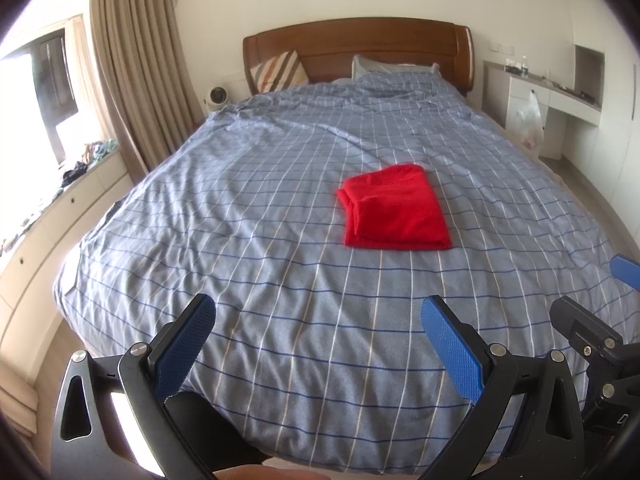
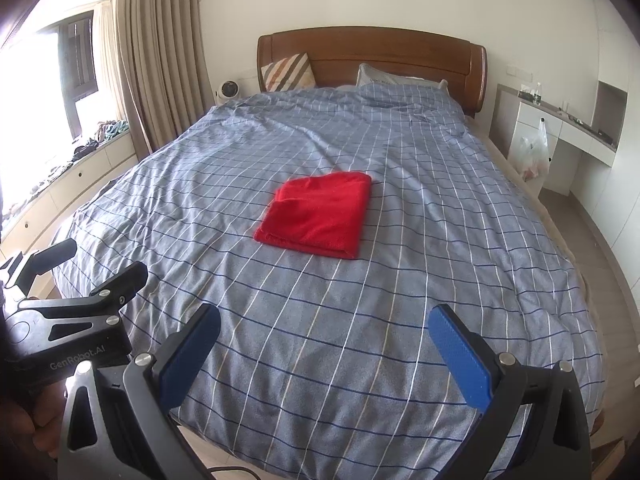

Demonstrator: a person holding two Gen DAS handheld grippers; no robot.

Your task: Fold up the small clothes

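Left wrist view
Left gripper [image 1: 318, 336]: jaws wide apart, nothing between them; blue pads face each other above the foot of the bed.
Garment [image 1: 396, 208]: red, folded into a neat rectangle, lying flat on the duvet [image 1: 240, 208] near the middle of the bed, a little right of centre; well apart from the left gripper.
Right gripper [image 1: 592, 320]: seen at the right edge, only partly in frame; one blue pad tip and black body visible.
Headboard [image 1: 360, 48]: brown wood, with a striped cushion [image 1: 280, 72] and a pillow [image 1: 380, 66] against it.
Curtain [image 1: 132, 72]: beige, hanging left of the bed beside the window.
Counter [image 1: 552, 88]: white, right of the bed, with a plastic bag [image 1: 530, 124] hanging at its front.

Right wrist view
Right gripper [image 2: 324, 340]: jaws wide apart, empty, above the foot of the bed.
Garment [image 2: 320, 216]: same folded red rectangle on the duvet [image 2: 440, 240], here slightly left of centre; no contact with either gripper.
Left gripper [image 2: 80, 280]: in frame at the lower left, black body marked "GenRobot.AI"; jaws apart.
Hand [image 2: 36, 428]: partly visible at the lower left edge, holding the left gripper's body.
Fan [image 2: 228, 92]: small, white, beside the headboard [image 2: 380, 56] on the left.
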